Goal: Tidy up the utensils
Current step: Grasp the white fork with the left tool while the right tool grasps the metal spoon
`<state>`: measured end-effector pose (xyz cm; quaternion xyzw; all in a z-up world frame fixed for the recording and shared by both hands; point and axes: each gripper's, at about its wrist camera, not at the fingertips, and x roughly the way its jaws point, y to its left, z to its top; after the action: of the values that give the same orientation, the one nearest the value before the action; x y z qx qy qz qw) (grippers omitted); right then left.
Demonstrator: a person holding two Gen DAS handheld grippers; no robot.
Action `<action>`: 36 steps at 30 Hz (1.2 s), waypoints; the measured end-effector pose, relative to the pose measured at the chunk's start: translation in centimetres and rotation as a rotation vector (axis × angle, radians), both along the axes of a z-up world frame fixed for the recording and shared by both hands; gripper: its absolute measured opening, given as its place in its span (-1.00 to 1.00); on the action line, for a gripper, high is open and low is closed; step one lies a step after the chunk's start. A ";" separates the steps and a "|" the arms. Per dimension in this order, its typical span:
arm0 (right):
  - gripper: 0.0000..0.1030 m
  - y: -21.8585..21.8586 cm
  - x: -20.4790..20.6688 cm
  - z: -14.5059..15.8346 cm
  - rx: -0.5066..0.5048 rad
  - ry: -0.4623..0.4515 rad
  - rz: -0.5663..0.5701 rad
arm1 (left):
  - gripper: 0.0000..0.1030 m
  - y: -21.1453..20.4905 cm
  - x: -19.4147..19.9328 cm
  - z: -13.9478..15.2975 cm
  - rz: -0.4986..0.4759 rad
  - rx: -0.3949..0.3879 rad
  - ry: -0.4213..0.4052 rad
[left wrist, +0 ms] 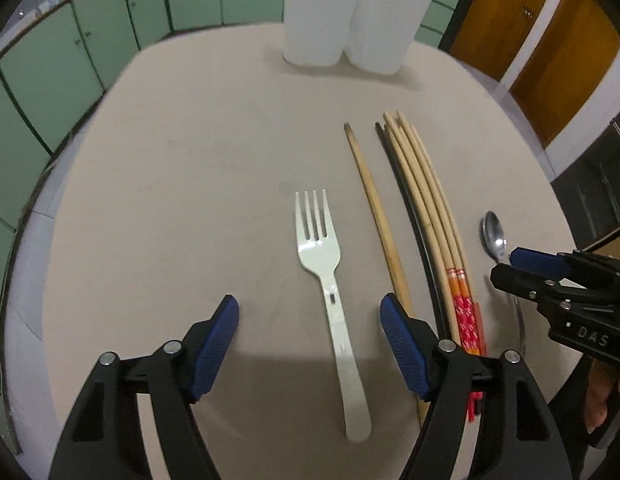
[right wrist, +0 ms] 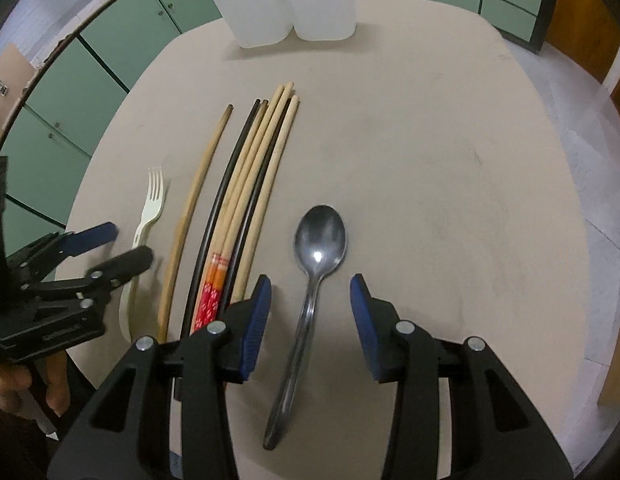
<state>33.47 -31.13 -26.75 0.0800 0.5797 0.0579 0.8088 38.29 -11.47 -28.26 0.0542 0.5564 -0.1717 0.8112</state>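
Note:
A white plastic fork [left wrist: 329, 280] lies on the beige table, tines pointing away; my left gripper [left wrist: 310, 316] is open with its fingers either side of the fork's handle. A metal spoon [right wrist: 313, 276] lies bowl away from me; my right gripper [right wrist: 310, 296] is open, straddling its handle. A single wooden chopstick [left wrist: 379, 216] and a bundle of several chopsticks [left wrist: 429, 216] lie between fork and spoon. The fork [right wrist: 148, 216] and chopsticks [right wrist: 246, 208] also show in the right wrist view. The spoon [left wrist: 494, 237] also shows in the left wrist view.
A white two-compartment utensil holder [left wrist: 349, 16] stands at the table's far edge; it also shows in the right wrist view [right wrist: 286, 4]. Green cabinets line the wall behind; brown wooden doors [left wrist: 549, 48] are at the right.

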 end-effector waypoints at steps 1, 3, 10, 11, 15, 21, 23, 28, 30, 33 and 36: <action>-0.23 -0.1 0.2 0.0 -0.001 0.000 0.004 | 0.39 -0.2 0.2 0.0 -0.004 0.013 -0.011; -0.23 -0.2 0.5 0.1 -0.005 0.003 0.010 | 0.39 -0.7 0.5 0.1 -0.015 0.035 -0.018; -0.37 -0.8 1.8 0.4 -0.016 0.012 0.029 | 0.13 -1.9 0.3 0.5 -0.055 0.074 -0.053; -0.38 -0.7 2.1 0.3 -0.015 0.014 0.033 | 0.00 -2.0 0.3 0.6 -0.063 0.074 -0.055; -0.48 -0.1 3.5 0.1 -0.027 0.024 0.053 | -0.43 -1.6 0.4 0.9 -0.098 0.058 -0.053; -0.39 0.2 4.9 0.0 -0.019 0.050 0.081 | -0.54 -1.2 1.9 0.9 -0.105 0.011 -0.018; -0.37 0.6 5.5 -0.1 -0.032 0.053 0.090 | -0.54 -1.5 2.1 0.8 -0.119 0.016 -0.019; -0.37 0.8 6.2 0.1 -0.038 0.058 0.100 | -0.42 -2.2 2.3 0.7 -0.168 0.040 -0.015; -0.46 0.8 6.3 0.3 -0.053 0.058 0.105 | -0.48 -2.7 2.5 0.7 -0.177 0.056 -0.014; -0.47 0.7 6.6 0.4 -0.052 0.051 0.109 | -0.55 -2.8 2.9 0.9 -0.173 0.034 -0.006; -0.47 0.4 6.3 1.4 -0.050 0.021 0.106 | -0.55 -2.2 2.7 1.9 -0.150 0.008 -0.043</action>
<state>39.82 -30.70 -25.37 0.0297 0.5930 0.0851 0.8001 40.99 -13.72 -26.34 0.1025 0.5340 -0.2287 0.8074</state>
